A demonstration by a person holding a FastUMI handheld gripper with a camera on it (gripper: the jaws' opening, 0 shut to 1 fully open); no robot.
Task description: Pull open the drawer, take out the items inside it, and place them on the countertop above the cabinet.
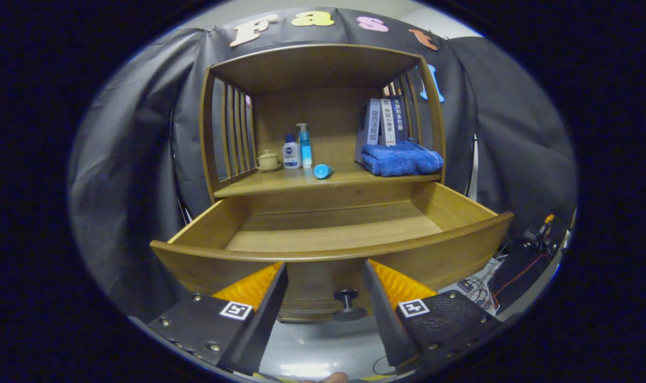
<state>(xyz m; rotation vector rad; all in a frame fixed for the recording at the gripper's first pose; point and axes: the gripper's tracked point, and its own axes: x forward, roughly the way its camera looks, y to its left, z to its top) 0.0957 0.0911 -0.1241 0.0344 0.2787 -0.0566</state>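
Drawer [333,234] pulled open below the countertop [280,183], nothing seen inside.

Gripper [325,287] spread wide, holding nothing, knob [347,303] between the fingers. On the countertop: cup [268,159], two bottles [297,149], blue tube [323,171], blue towel [400,158], books [384,121] with Chinese titles too small to read. Bare wood between tube and towel.

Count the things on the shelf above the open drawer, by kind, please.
Bottles: 2, a white bottle and a blue pump bottle
Lidded cup: 1
Blue tube, lying: 1
Blue towel, folded: 1
Books, upright: 3
Total: 8
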